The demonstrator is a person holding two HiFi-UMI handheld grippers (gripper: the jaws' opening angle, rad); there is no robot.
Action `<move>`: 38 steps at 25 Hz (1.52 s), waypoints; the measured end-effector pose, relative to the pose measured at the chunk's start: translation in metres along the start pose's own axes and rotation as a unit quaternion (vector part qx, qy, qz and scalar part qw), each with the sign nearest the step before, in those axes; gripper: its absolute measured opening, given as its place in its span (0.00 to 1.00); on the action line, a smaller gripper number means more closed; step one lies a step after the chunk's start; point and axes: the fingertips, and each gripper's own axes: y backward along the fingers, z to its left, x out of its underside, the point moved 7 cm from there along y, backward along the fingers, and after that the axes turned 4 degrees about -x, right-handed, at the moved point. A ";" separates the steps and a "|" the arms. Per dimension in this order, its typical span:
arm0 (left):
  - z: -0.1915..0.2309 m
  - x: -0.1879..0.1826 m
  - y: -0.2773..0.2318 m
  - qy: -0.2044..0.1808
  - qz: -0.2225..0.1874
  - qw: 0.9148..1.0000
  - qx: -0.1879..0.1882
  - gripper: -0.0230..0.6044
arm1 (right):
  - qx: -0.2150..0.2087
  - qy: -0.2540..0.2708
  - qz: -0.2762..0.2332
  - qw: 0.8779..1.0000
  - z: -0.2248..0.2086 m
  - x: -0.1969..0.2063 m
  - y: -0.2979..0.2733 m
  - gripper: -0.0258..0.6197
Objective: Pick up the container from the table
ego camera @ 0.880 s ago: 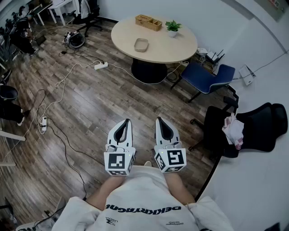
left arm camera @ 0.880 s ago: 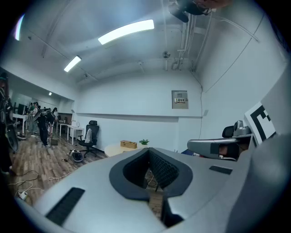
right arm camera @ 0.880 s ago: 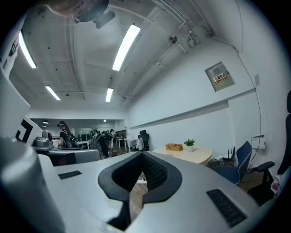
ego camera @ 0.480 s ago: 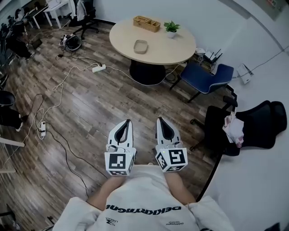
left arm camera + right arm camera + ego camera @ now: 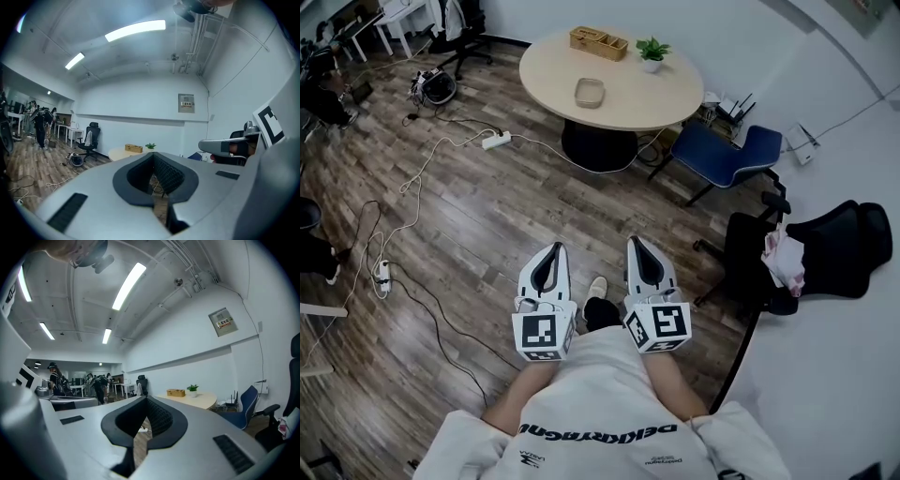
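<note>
- Container: a small, pale beige, shallow tub with rounded corners. It lies on the round light-wood table, toward that table's near-left part. Nothing grips it, so the step in hand looks like the walk-up.
- Nearest the person and well short of the table, the white left gripper and the white right gripper are held level, side by side. Each has its jaws pressed together on nothing.
- Off the table's near-left side, a white power strip and its pale cables lie on the dark wood floor. The approach would do well to step clear of them.
- A blue chair stands at the table's right side, so the table's near edge seems the freest way in.
- One gripper's jaws should part before arriving, then close over one wall of the tub.
- At the table's far side, a compartmented wooden box and a small green potted plant stand apart from the tub. They should not crowd the grasp.
</note>
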 end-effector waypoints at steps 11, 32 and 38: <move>0.047 -0.006 -0.112 -0.005 0.001 1.000 0.015 0.06 | -0.003 -0.015 -0.005 1.000 -0.030 -0.003 -0.121 0.09; 0.100 -0.019 -0.388 0.008 0.049 0.998 0.024 0.06 | 0.004 -0.035 0.027 0.999 -0.157 -0.020 -0.365 0.09; 0.116 -0.013 -0.439 0.009 0.067 0.997 0.028 0.06 | 0.019 -0.049 0.053 0.997 -0.177 -0.007 -0.413 0.09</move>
